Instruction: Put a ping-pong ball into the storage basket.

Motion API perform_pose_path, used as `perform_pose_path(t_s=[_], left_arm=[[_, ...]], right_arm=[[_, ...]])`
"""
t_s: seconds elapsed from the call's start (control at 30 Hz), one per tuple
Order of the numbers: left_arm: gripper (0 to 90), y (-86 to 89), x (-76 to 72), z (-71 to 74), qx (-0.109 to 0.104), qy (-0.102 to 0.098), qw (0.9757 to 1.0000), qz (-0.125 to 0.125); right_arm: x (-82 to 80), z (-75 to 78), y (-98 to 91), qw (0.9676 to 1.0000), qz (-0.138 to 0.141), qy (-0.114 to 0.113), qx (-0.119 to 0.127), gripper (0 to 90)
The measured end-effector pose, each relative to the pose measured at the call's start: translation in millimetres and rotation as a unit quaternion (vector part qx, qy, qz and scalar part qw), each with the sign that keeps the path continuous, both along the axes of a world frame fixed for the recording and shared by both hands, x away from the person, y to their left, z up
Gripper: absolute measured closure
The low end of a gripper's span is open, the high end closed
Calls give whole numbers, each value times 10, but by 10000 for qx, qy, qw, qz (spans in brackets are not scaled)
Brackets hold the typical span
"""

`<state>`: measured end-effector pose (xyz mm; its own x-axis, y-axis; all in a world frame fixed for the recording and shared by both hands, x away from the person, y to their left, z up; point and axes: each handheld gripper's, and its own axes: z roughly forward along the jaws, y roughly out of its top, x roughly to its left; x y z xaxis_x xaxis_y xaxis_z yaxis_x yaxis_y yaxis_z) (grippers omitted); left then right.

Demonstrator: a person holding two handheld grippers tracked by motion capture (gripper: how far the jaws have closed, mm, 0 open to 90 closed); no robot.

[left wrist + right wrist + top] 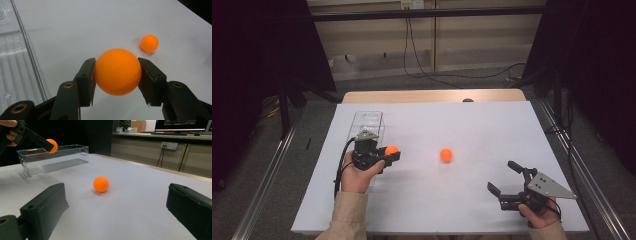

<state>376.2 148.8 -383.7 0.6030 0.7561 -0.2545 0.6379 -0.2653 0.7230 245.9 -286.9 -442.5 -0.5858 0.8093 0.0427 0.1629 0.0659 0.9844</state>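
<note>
We see a white desk (492, 200) with a wooden strip along its 12 o'clock edge. Beyond it, black cables (422, 70) trail over the grey floor. At 9 and 3 o'clock stand dark curtains. In the right gripper view, a monitor (182, 125) sits on a far counter.

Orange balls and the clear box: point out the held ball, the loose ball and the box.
Held ball (117, 71), left gripper view: centre of its front face.
Loose ball (446, 155), high view: middle of its top.
Clear box (60, 161), right gripper view: its long near wall.
</note>
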Motion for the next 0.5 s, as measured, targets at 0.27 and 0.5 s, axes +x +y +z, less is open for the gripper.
perform_pose_path(t_s=[0.27,0.5], left_arm=[[510,16,0,13,-4,25,10000,3],[510,72,0,47,-10,-31,10000,20]], right_arm=[[0,0,1,10000,3,-1,-2,24],[0,-1,1,10000,3,1,1,24]])
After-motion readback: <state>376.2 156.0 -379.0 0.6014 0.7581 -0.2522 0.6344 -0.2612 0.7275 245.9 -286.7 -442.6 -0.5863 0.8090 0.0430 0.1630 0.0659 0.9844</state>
